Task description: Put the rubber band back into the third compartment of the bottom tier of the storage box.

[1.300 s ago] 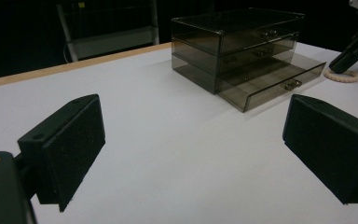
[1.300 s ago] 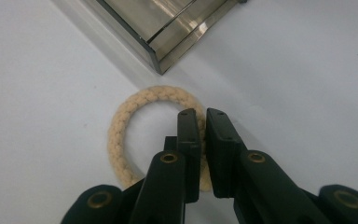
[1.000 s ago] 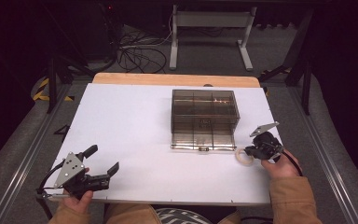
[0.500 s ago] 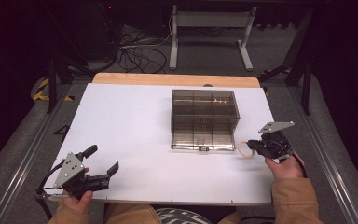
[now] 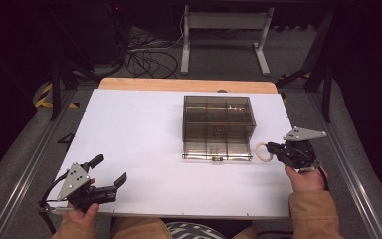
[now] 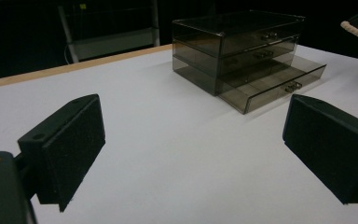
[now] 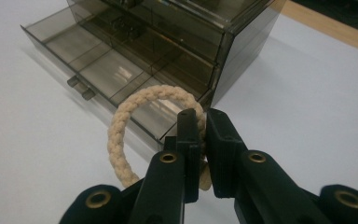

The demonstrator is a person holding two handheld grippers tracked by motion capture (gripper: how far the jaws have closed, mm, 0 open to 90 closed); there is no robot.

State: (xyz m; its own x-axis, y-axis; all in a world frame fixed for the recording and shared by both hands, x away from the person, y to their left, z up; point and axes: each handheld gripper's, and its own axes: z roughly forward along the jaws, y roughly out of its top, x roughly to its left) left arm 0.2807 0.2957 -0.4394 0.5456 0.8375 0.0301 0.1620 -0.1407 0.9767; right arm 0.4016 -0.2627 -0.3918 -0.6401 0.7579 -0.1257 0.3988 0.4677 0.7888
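Right tool [image 7: 203, 140] clamped on cream braided rope ring [image 7: 135, 122]; left tool [image 6: 193, 149] open, idle. Carry level over open bottom drawer [image 7: 98, 65] of smoky clear-plastic drawer box [image 5: 218, 126]; release low.

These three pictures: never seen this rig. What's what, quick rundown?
No robot arm here: a person at a table holds a two-jaw gripper in each hand. The high view looks down from above the person's side. Each of the other two views comes from a camera riding on one gripper, looking along its black jaws. On the white table stands a smoky clear drawer box with its bottom drawer pulled out. The right gripper is shut on a braided cream rope ring, held beside the box. The left gripper is open and holds nothing.
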